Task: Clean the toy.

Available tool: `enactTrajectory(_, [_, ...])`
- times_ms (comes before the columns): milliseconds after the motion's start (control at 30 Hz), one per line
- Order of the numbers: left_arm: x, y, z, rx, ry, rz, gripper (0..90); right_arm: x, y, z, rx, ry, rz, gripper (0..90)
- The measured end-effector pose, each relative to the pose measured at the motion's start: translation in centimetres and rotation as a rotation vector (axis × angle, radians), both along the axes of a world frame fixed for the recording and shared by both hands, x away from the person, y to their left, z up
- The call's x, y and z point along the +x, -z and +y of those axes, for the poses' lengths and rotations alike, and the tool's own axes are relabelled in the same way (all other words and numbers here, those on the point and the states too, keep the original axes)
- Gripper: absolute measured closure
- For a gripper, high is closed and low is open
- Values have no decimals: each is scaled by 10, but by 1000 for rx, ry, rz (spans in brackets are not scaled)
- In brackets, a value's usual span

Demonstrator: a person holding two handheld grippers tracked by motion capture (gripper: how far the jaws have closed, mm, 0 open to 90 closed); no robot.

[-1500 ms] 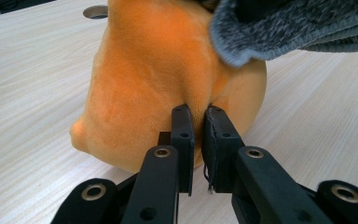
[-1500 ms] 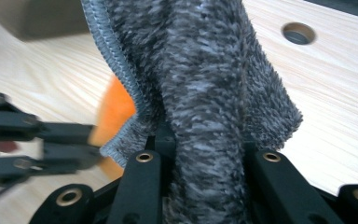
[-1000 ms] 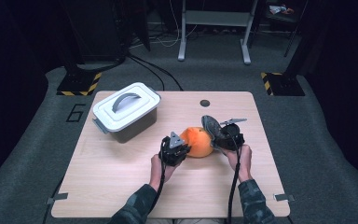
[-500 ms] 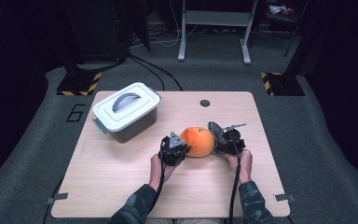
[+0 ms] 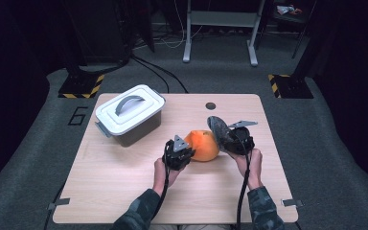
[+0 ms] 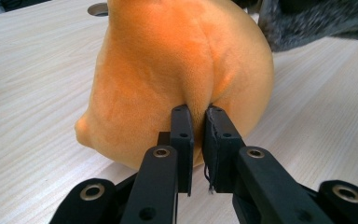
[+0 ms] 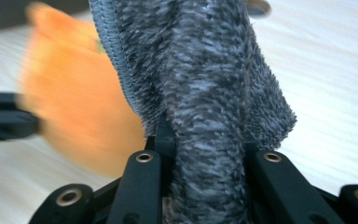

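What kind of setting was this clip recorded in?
Most likely a lab or recording studio, not a home. A lone wooden table stands on grey carpet, hazard-striped base plates sit on the floor behind it, and loose cables run toward a metal frame stand in the dark background.

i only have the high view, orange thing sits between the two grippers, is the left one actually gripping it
Observer: Yes. In the left gripper view the left gripper has its jaws nearly closed, pinching a fold of the orange plush.
Operator: is the plush off the table
Observer: No, that view shows its underside resting on the wooden table.
Operator: what's the dark lump at the right gripper
Observer: A grey fuzzy cloth with a stitched edge; the right gripper has its jaws closed on it, and it stands up between them.
Operator: touching the plush?
Observer: The right gripper view shows the orange right behind the cloth's edge, but it is blurred, so contact cannot be told.
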State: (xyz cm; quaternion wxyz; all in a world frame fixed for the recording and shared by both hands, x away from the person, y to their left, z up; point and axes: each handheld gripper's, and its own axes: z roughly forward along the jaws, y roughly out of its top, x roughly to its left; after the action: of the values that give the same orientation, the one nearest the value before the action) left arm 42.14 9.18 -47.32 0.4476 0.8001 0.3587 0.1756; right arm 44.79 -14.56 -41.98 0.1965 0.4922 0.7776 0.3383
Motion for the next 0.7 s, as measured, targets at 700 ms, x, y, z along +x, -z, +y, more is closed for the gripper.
enactTrajectory(700, [-2,-3,1,33,-19,-20,592,10,3,23,-28,-53,36,720])
